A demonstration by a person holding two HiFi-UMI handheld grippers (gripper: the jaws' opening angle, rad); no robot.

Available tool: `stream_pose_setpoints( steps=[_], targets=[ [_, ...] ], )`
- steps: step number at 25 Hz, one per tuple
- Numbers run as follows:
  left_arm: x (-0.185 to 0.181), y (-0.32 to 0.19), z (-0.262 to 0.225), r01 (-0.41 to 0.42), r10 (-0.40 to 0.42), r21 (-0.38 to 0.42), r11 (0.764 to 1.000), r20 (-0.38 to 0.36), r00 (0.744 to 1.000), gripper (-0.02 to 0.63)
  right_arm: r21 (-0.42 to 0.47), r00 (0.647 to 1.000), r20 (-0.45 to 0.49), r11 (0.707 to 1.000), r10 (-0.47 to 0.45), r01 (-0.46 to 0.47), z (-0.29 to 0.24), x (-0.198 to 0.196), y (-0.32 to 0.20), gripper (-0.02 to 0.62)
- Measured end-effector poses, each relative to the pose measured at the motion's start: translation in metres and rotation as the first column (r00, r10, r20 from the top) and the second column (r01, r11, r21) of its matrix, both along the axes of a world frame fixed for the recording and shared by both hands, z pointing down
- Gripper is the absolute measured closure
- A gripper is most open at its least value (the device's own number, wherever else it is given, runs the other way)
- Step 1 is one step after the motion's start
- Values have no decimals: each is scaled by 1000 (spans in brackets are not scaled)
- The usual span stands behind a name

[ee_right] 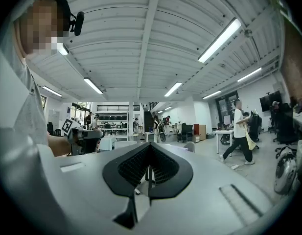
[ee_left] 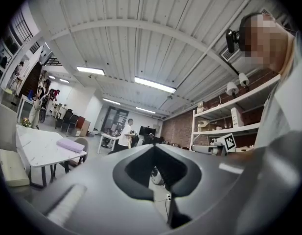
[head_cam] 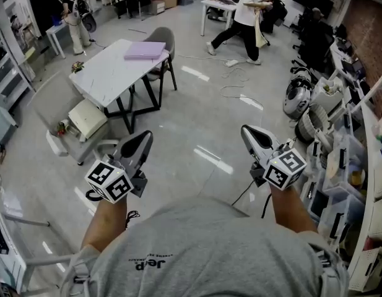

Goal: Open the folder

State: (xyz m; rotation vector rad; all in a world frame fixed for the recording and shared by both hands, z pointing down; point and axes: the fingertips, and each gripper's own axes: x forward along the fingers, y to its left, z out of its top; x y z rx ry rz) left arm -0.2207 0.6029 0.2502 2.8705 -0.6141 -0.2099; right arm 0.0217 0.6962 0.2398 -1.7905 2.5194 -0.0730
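A lilac folder point(head_cam: 145, 50) lies shut on the far end of a white marble-look table point(head_cam: 107, 73), well ahead of me and to the left. The left gripper view shows the folder point(ee_left: 70, 145) on the table point(ee_left: 35, 148), small and distant. My left gripper point(head_cam: 144, 138) is held at waist height over bare floor, jaws together with nothing between them point(ee_left: 153, 147). My right gripper point(head_cam: 247, 130) hangs level beside it, also shut and empty point(ee_right: 150, 145). Both are far from the folder.
A grey chair point(head_cam: 163, 39) stands behind the table and a beige cushioned seat point(head_cam: 87, 117) at its near left. Cables point(head_cam: 237, 88) trail across the floor. A person point(head_cam: 243, 20) walks at the back. Shelves with bins point(head_cam: 351, 166) line the right side.
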Motion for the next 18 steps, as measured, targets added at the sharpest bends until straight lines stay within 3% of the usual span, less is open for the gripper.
stream_pose_setpoints(
  steps=[13, 14, 17, 18],
  targets=[
    [37, 26, -7, 32, -32, 6, 999, -6, 999, 557, 54, 999, 15, 998, -35, 34, -14, 45, 25, 598],
    [41, 29, -7, 36, -36, 8, 999, -7, 999, 557, 56, 998, 16, 997, -55, 54, -14, 48, 28, 551],
    [54, 39, -6, 48, -48, 4, 999, -9, 999, 557, 67, 995, 10, 993, -98, 97, -13, 58, 35, 310],
    [58, 42, -6, 52, -52, 2, 999, -11, 999, 557, 72, 994, 9, 992, -105, 104, -14, 62, 37, 268]
  ],
)
